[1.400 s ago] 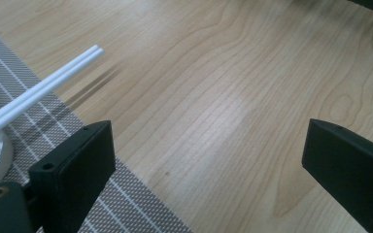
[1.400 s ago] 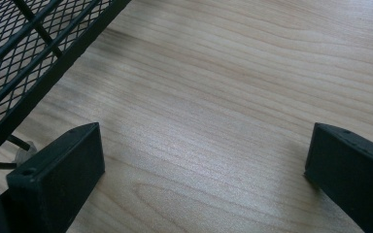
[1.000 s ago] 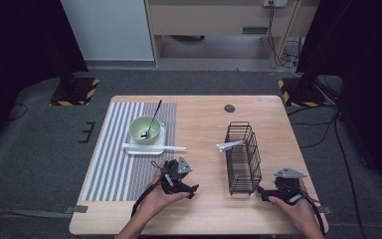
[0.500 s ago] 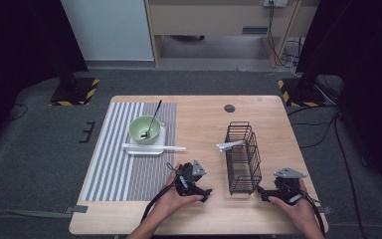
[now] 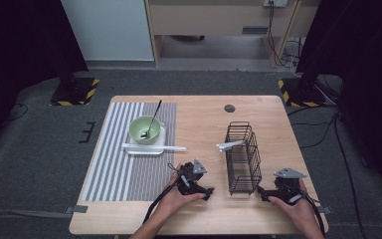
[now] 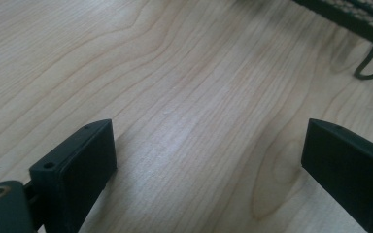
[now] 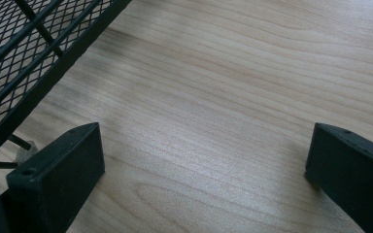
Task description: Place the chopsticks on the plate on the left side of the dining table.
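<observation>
Left gripper moved right, toward the basket.
Left gripper (image 5: 210,191) now lower centre, nearer wire basket (image 5: 242,157); right gripper (image 5: 261,192) unmoved. Both spread wide, empty, over bare desk (image 5: 204,124).

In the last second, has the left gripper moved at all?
Yes. The left gripper has slid right along the table's near edge, off the striped mat and closer to the wire basket.

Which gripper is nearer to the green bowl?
Left. The left gripper sits on the bare wood just below the green bowl and its mat; the right gripper lies beyond the wire basket.
</observation>
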The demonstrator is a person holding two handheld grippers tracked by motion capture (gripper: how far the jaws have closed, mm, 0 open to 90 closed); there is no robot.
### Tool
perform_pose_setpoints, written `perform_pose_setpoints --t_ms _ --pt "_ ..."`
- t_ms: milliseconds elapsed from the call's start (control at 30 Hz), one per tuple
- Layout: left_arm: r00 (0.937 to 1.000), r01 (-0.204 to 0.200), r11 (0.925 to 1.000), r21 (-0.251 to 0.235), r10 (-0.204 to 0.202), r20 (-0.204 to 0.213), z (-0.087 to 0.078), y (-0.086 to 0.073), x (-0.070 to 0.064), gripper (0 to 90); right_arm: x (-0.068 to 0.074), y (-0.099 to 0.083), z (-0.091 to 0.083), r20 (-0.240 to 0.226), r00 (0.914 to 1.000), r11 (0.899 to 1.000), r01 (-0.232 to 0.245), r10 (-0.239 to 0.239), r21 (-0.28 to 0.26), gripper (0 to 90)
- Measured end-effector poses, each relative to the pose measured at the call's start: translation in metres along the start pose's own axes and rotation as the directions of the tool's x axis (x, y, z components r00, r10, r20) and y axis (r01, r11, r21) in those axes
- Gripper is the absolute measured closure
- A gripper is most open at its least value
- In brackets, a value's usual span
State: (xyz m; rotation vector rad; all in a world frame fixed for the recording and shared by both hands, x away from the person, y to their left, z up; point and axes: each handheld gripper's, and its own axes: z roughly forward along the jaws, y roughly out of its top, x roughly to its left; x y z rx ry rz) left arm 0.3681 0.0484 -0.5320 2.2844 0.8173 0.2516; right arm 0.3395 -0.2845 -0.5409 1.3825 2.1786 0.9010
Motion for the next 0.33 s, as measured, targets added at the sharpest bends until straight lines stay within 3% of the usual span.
perform_pose_setpoints --t_ms 100,333 --pt "0.9991 -0.041 0.9986 -0.033 0.040 -0.016 0.0014 -0.0065 -0.0031 2.7 0.0001 0.0000 0.0000 0.000 1.0000 1.000 0.000 0.000 0.000 0.5" --pt "0.9992 -0.038 0.9982 -0.046 0.038 -0.015 -0.0002 -0.0099 -0.0009 1.4 0.0003 -0.0003 -0.0004 0.001 1.0000 1.000 0.001 -0.001 0.000 0.5"
